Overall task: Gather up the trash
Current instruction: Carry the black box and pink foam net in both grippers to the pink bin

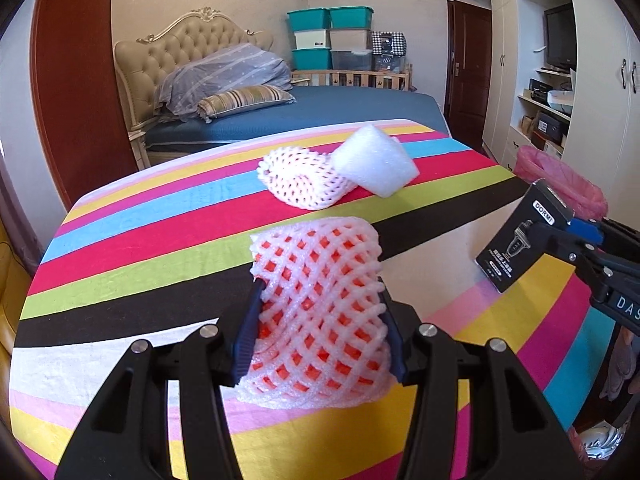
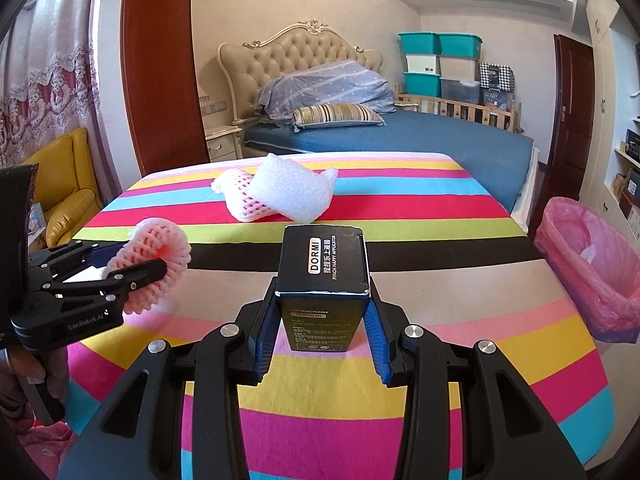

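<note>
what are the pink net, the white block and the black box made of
Pink net: soft foam mesh, matte, judging by its puffy strands with open diamond holes. White block: looks like foam sheet folded over, matte and slightly translucent. Black box: likely printed cardboard with a slight sheen; a pale raw edge shows along its top flap.

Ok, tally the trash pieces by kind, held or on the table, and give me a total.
Pink foam fruit nets: 2, one in the left gripper, one on the striped table
White foam pieces: 1, resting against the table net
Black cardboard boxes: 1, in the right gripper
Total: 4
</note>
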